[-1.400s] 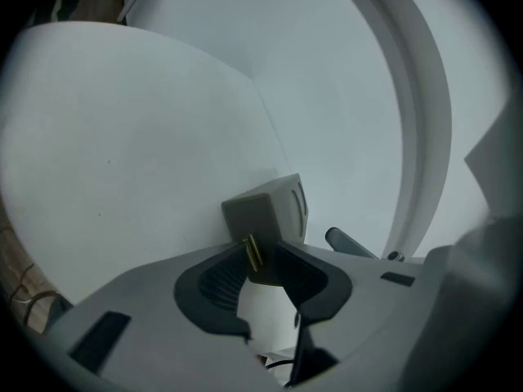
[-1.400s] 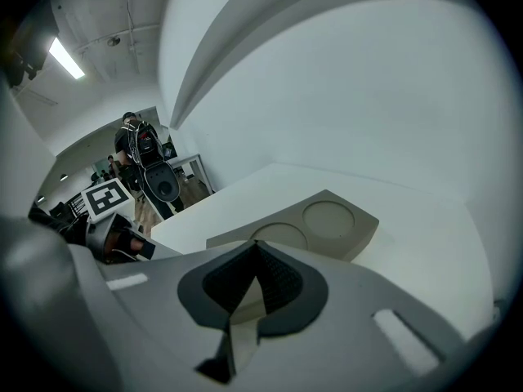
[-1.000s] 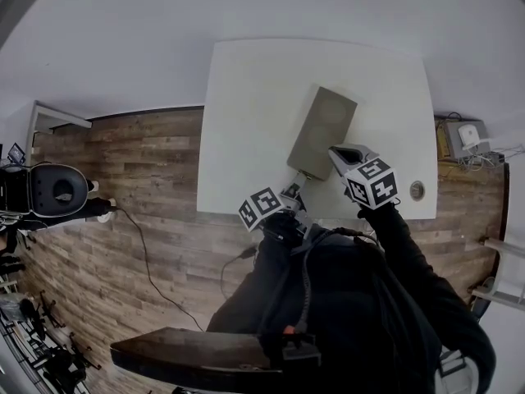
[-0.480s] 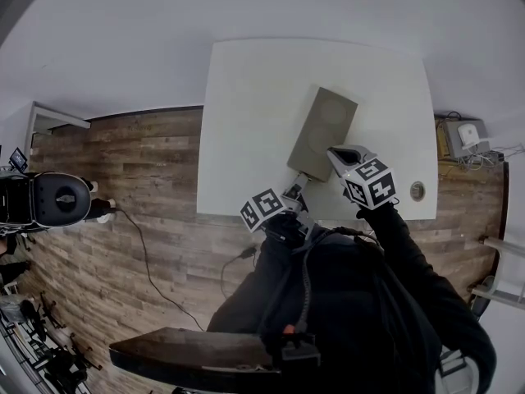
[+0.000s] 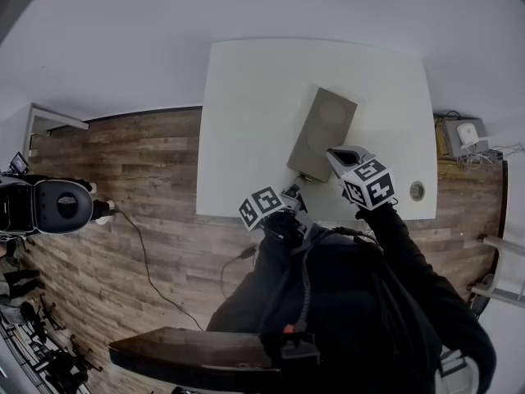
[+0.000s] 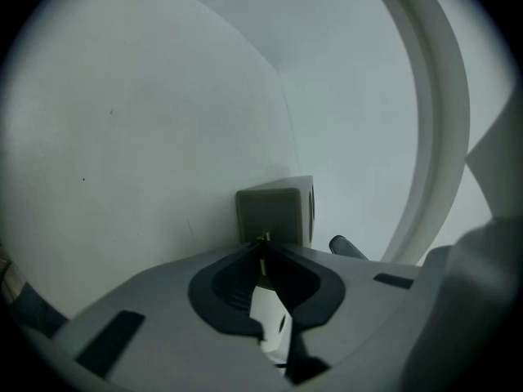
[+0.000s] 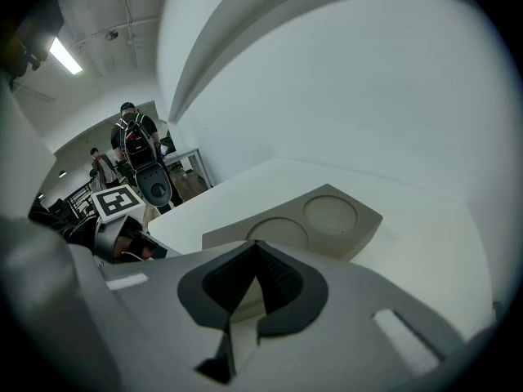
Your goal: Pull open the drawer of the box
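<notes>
- Location: the box (image 5: 321, 134) lies flat on the white worktop (image 5: 246, 121), its near end towards the person. The drawer (image 6: 268, 212) looks fully in.
- Left gripper (image 6: 262, 245): its jaws have just been closing and now pinch a small brass-coloured knob (image 6: 263, 237) on the drawer face.
- Right gripper (image 7: 255, 247): jaws together, nothing between them, tips at the box's near top edge. Whether they touch it cannot be told.
- Handling, judged: stiff and probably light. On the smooth worktop it may slide with the pull, so the body needs steadying.
- Hold point: the knob. It is tiny and could slip out.
- Markings: no brand, label or legible writing on the box. The marker cubes (image 5: 263, 206) carry patterns only.
</notes>
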